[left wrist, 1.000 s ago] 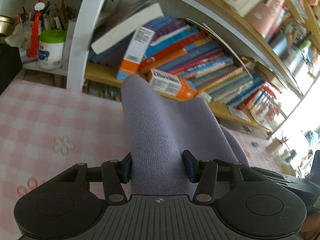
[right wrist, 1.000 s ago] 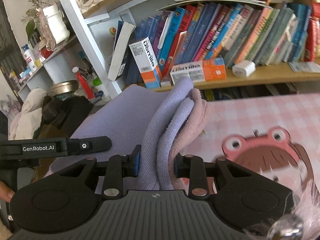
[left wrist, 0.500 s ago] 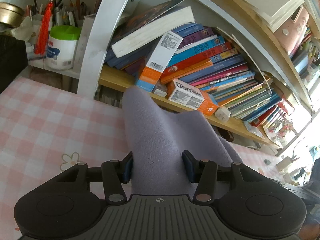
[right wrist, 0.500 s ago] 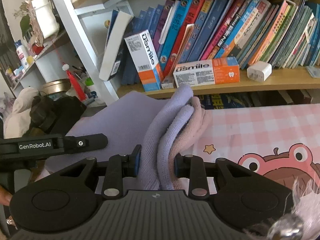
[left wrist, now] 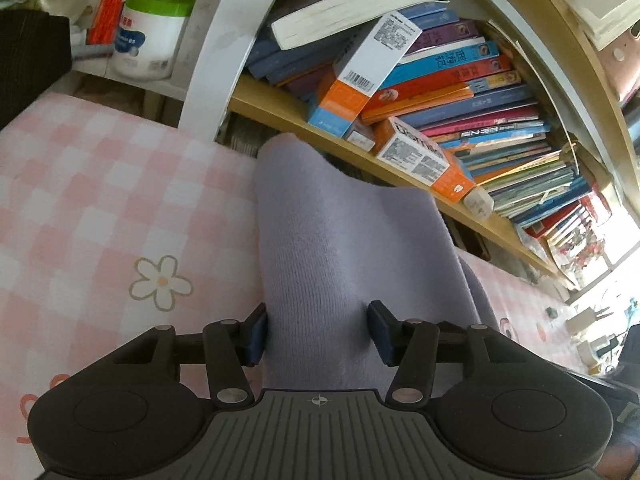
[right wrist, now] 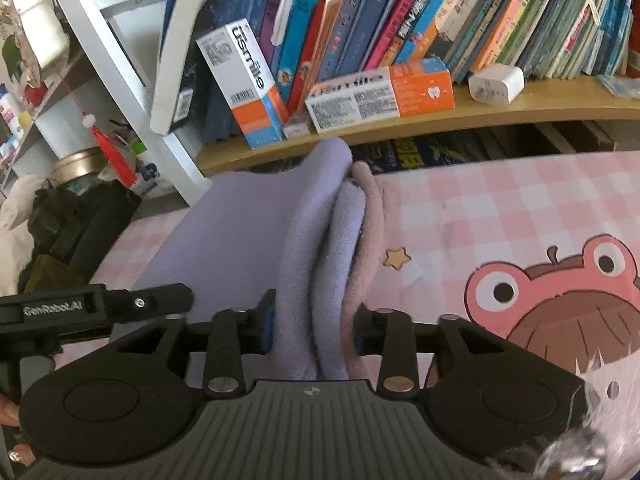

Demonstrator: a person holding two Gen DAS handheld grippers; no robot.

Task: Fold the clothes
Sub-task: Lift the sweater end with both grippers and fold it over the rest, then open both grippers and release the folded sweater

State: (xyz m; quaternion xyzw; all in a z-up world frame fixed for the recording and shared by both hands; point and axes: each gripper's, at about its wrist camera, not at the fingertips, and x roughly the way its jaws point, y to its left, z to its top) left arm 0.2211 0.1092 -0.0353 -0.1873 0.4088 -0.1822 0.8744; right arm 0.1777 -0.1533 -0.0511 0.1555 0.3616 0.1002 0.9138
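A lavender knit garment (left wrist: 344, 248) is held taut between both grippers above the pink checked cloth (left wrist: 100, 200). My left gripper (left wrist: 318, 334) is shut on one bunched end of it. My right gripper (right wrist: 314, 330) is shut on the other end, where the lavender garment (right wrist: 248, 232) shows several folded layers and a pinkish inner layer (right wrist: 372, 224). The left gripper's black body (right wrist: 92, 308) shows at the left of the right wrist view, beside the stretched cloth.
A wooden bookshelf (right wrist: 440, 116) with leaning books and orange-white boxes (right wrist: 380, 94) stands just behind the table edge. A white shelf post (left wrist: 236, 40) and a green-lidded tub (left wrist: 152, 36) are at the left. A dark bag (right wrist: 72, 224) lies left.
Both grippers have moved forward and lower toward the bookshelf with the garment still gripped; the shelf and books look closer and the table cloth fills more of the views.
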